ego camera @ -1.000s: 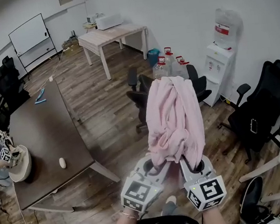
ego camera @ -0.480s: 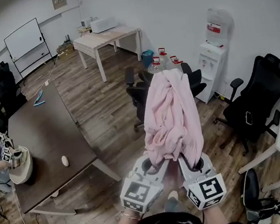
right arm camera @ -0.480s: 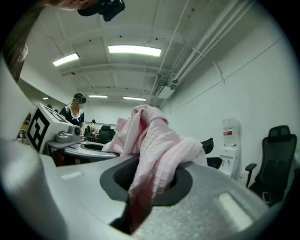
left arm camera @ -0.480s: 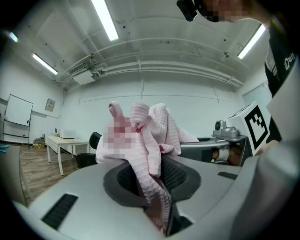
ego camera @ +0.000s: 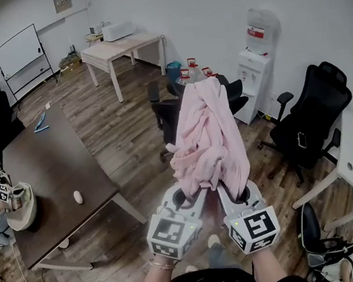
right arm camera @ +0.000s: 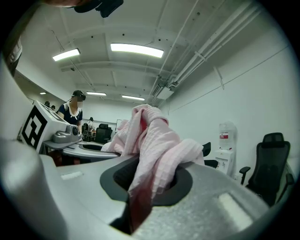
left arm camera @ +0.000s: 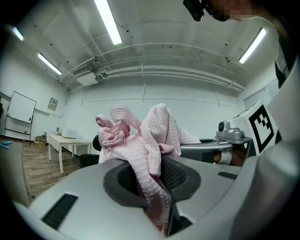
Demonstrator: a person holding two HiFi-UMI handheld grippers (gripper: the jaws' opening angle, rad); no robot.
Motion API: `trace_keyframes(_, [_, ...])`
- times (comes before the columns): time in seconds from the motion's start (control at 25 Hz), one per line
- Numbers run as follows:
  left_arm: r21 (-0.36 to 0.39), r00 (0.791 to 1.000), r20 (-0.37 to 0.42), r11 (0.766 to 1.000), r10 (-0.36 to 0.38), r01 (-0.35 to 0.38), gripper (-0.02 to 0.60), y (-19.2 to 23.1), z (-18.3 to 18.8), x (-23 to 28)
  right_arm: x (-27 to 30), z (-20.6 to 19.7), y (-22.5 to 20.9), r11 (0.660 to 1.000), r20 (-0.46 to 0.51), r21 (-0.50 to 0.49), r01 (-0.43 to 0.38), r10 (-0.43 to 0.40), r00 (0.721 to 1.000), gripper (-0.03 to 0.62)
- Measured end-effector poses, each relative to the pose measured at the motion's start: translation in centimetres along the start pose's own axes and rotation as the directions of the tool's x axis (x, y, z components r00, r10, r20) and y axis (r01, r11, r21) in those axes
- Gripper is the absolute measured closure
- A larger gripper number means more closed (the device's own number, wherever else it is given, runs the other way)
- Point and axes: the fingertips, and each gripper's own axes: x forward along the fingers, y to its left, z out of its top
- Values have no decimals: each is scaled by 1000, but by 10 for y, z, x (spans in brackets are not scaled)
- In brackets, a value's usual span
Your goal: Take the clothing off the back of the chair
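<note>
Gripping the pink garment (ego camera: 206,136) with both claws: left gripper (ego camera: 192,197) pinched narrow on a fold, right gripper (ego camera: 233,194) likewise clamped on cloth (each gripper view shows fabric wedged between the jaws). Garment bunched, stretching from the claws toward 12 o'clock, its far end over the black chair (ego camera: 163,113); whether it touches the backrest cannot be told. Dark table (ego camera: 52,165) at 9 o'clock. Water dispenser (ego camera: 254,73) at 1 o'clock.
</note>
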Motion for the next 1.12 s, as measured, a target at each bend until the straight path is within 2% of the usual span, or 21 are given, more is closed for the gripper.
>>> trace_keyframes(0.24, [7,999,-35,1000,16,-16,492,-9,-8,-8,-12,-8,4,999,-14,29,22,-22,1000,542])
trace_keyframes(0.52, [4,999,-39,999,38,-38,492,-18,-9,-13,-23,-11,8,998,-12,63,-10,11,1000,540])
trace_keyframes(0.84, [41,996,-29,996,79,-78,492,-64,-9,-31,-71,-9,9,998,21,57,-30,29,999,540])
trace_keyframes(1.12, [40,994,-9,993,111,-111,492,-104,-1,-52,-116,0,18,996,41,31,-89,87,995,540])
